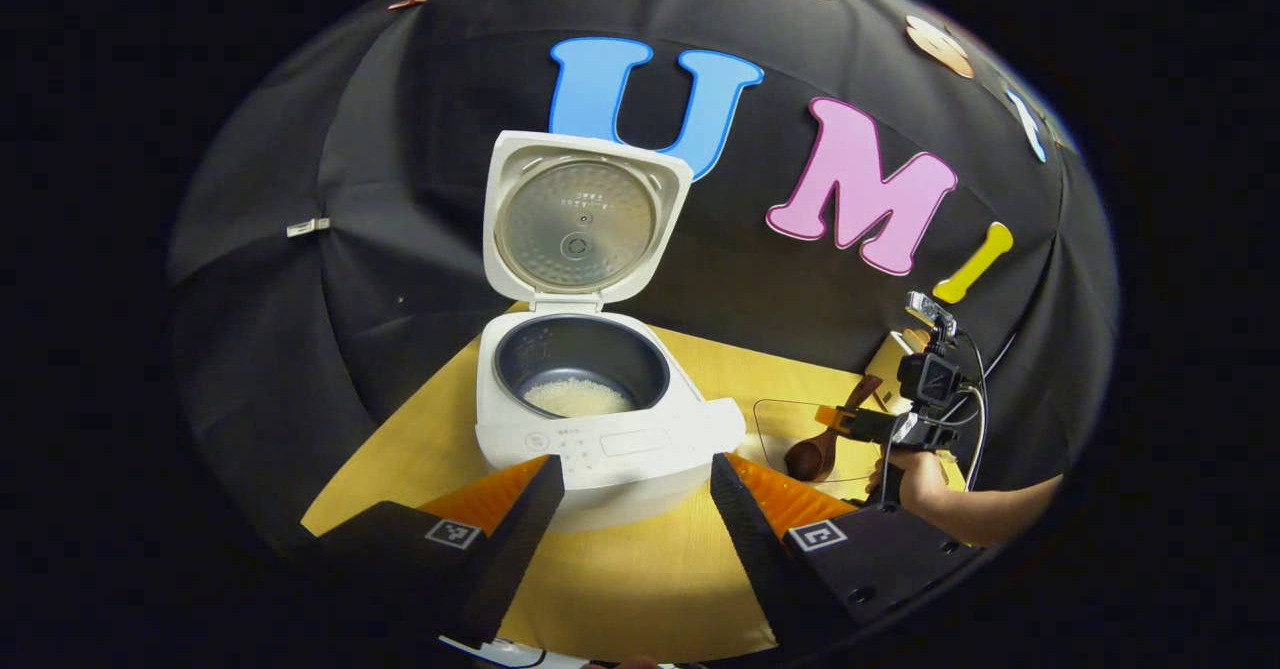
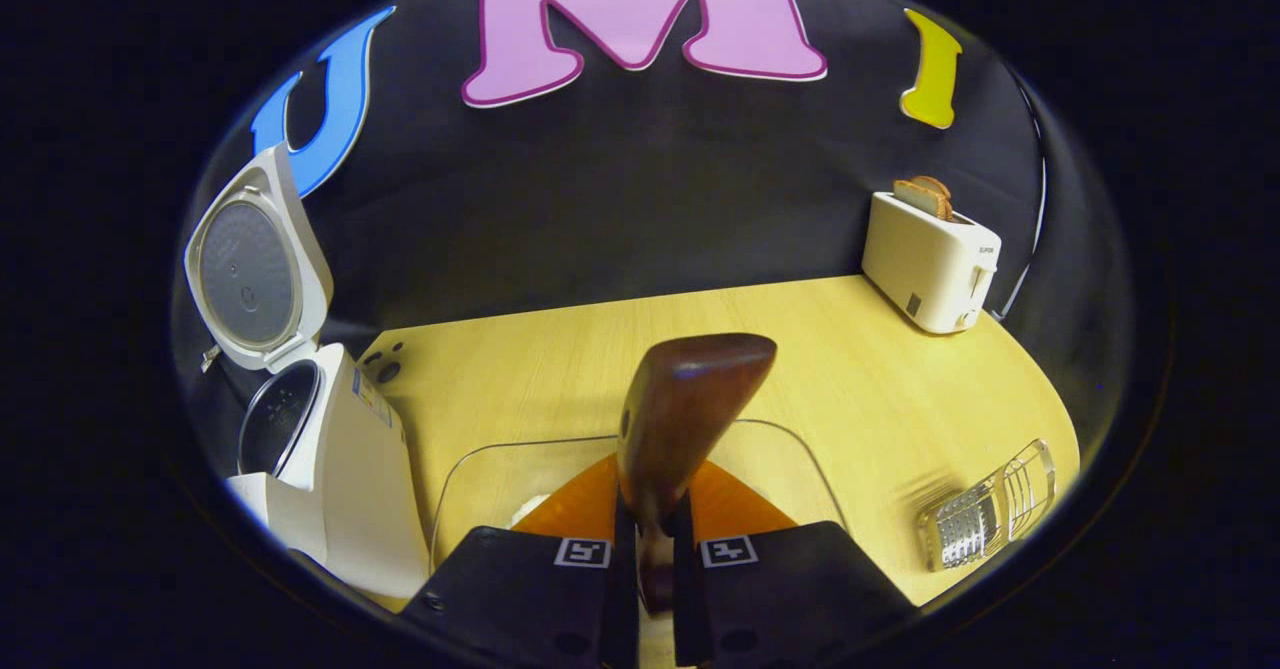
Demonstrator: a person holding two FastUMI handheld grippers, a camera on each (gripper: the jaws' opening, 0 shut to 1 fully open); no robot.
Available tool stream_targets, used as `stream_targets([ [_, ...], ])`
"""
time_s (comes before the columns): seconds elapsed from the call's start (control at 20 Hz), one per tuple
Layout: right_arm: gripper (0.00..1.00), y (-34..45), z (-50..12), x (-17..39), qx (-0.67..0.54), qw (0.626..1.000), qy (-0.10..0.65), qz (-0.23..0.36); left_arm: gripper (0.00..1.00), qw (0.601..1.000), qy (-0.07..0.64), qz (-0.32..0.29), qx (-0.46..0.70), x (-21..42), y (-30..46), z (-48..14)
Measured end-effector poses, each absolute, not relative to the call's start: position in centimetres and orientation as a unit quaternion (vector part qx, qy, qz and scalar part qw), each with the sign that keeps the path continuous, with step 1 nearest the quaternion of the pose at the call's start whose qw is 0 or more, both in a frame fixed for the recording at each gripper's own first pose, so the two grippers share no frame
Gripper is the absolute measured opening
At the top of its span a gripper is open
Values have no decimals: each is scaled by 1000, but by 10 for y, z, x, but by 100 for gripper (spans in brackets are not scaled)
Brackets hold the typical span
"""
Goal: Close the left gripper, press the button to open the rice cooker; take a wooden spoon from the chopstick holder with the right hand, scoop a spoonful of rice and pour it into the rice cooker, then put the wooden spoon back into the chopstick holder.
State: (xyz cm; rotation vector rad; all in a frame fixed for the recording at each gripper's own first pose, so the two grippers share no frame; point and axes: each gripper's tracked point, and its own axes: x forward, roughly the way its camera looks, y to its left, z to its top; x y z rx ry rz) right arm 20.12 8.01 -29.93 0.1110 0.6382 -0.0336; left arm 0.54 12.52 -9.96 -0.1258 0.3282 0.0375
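Observation:
The white rice cooker [image 1: 600, 449] stands with its lid [image 1: 580, 219] raised, and pale rice [image 1: 578, 397] lies in its dark inner pot. My left gripper [image 1: 632, 494] is open just in front of the cooker's control panel, one finger on each side and nothing between them. My right gripper [image 2: 655, 539] is shut on the handle of the wooden spoon [image 2: 690, 399], whose bowl points forward over a clear container [image 2: 800, 449]. From the left gripper view, that spoon [image 1: 812, 452] hangs bowl-down above the container [image 1: 770, 429]. The metal chopstick holder [image 2: 985, 514] is at the right.
A white toaster [image 2: 930, 259] holding bread stands at the back right of the wooden table [image 2: 600, 369]. The open cooker [image 2: 330, 469] rises at the left of the right gripper view. A hand [image 1: 905, 479] holds the right gripper [image 1: 870, 424]. Black cloth walls close off the back.

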Motion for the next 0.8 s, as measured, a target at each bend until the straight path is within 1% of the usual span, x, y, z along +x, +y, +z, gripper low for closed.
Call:
stream_targets([
  [0.2, 18, 103, -298, 193, 71, 944, 323, -4, 96, 982, 167, 43, -77, 3, 146, -103],
  [0.25, 18, 106, -298, 192, 70, 943, 325, -4, 92, 981, 168, 49, -84, 0, 151, -105],
  [0.3, 18, 109, -297, 189, 75, 942, 327, -3, 96, 980, 169, 55, -91, -2, 155, -107],
  [0.55, 18, 123, -295, 174, 149, 926, 346, -18, 95, 974, 174, 77, -122, -4, 175, -114],
  [0.6, 18, 125, -294, 172, 164, 922, 351, -20, 92, 974, 173, 78, -124, -3, 177, -114],
  [0.65, 18, 126, -294, 170, 178, 918, 354, -22, 95, 975, 171, 77, -123, -4, 177, -113],
  [0.7, 18, 126, -293, 168, 190, 915, 355, -25, 92, 975, 170, 75, -120, -8, 174, -112],
  [0.75, 18, 126, -291, 166, 201, 912, 357, -28, 96, 976, 169, 71, -117, -10, 172, -112],
  [0.8, 18, 124, -291, 166, 209, 910, 357, -31, 96, 976, 170, 69, -114, -11, 171, -112],
])
